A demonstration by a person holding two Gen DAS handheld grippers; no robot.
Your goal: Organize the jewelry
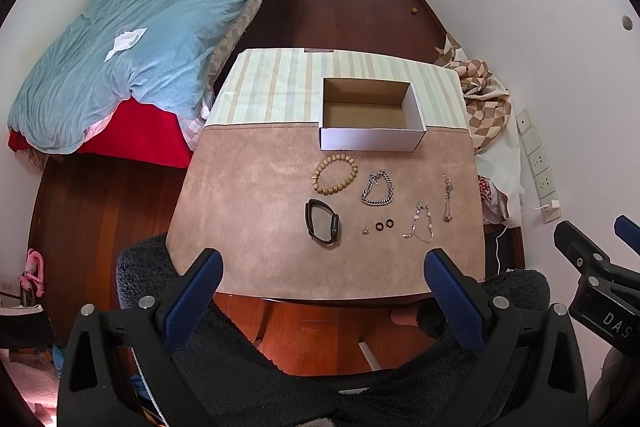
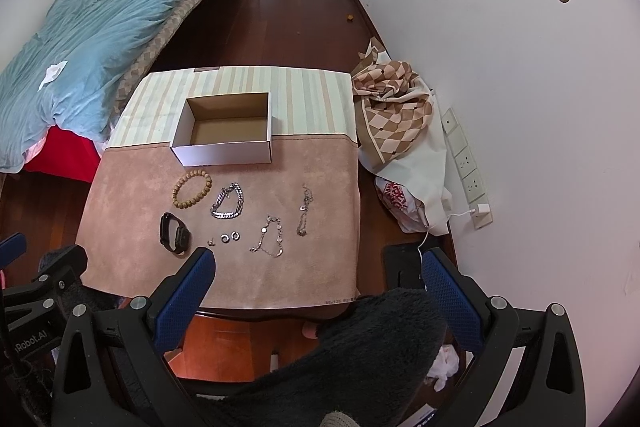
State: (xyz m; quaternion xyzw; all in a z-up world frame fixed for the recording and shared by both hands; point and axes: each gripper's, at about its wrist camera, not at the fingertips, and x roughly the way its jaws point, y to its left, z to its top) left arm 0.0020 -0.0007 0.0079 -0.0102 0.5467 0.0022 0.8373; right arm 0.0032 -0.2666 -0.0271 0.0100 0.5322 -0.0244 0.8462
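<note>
An empty white cardboard box [image 1: 372, 139] [image 2: 224, 151] stands open at the middle of the table. In front of it on the brown mat [image 1: 248, 211] lie a wooden bead bracelet [image 1: 334, 174] [image 2: 192, 190], a silver chain bracelet [image 1: 378, 187] [image 2: 228, 202], a black smart band [image 1: 322, 223] [image 2: 174, 232], two small dark rings [image 1: 383, 225] [image 2: 230, 237], a tiny earring [image 1: 365, 231] and two thin chains [image 1: 422, 225] [image 2: 304, 211]. My left gripper [image 1: 324, 267] and right gripper [image 2: 316, 267] are both open, empty, held above the table's near edge.
A bed with a blue duvet [image 1: 132, 59] stands left of the table. Checkered cloth and bags [image 2: 396, 123] are piled at the right by the wall with sockets [image 2: 468, 167]. A dark fluffy fabric [image 1: 280, 367] lies below the grippers. Dark wooden floor runs to the far door.
</note>
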